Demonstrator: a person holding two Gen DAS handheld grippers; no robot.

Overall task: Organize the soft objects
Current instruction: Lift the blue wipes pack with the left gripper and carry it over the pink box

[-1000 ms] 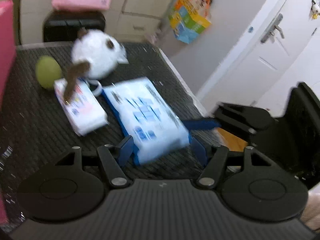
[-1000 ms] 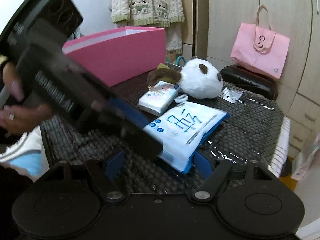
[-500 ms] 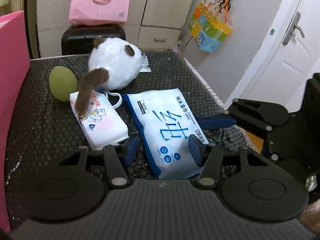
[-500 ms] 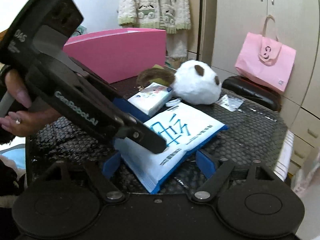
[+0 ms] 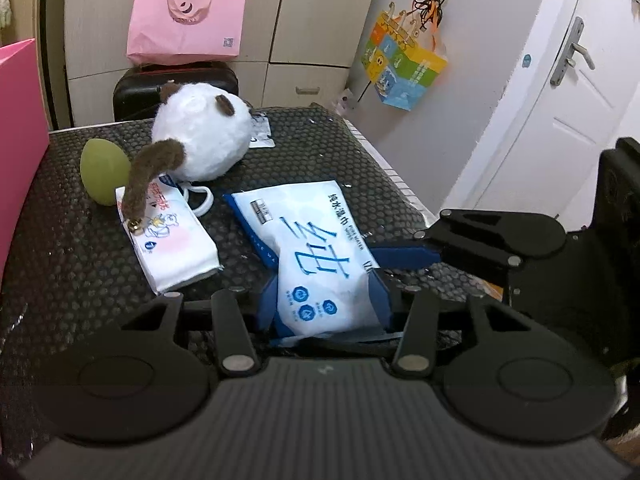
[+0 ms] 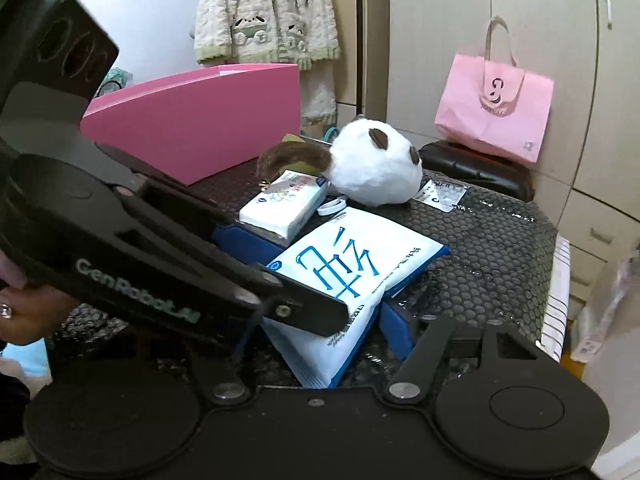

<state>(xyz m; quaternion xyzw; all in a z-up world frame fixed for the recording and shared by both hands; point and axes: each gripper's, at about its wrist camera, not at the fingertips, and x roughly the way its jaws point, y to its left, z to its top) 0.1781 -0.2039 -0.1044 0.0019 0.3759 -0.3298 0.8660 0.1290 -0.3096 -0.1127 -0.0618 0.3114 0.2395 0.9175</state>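
On dimpled black matting, left gripper [image 5: 324, 300] fingers closing, pinching crinkly wipes pack [image 5: 316, 256]; right gripper's [image 6: 324, 332] fingers closing, loosely astride it

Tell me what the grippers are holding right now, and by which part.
The left gripper, jaws just closing, pinches the wet wipes pack by its near end. The right gripper, also closing, straddles a corner of it; whether it grips is unclear.

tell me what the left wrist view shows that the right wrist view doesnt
Only the left wrist view: the door, a colourful bag on the wall, the whole green egg.
Only the right wrist view: a hanging sweater, a hand.
Both: the wipes pack, tissue pack, plush, pink bag, pink box.
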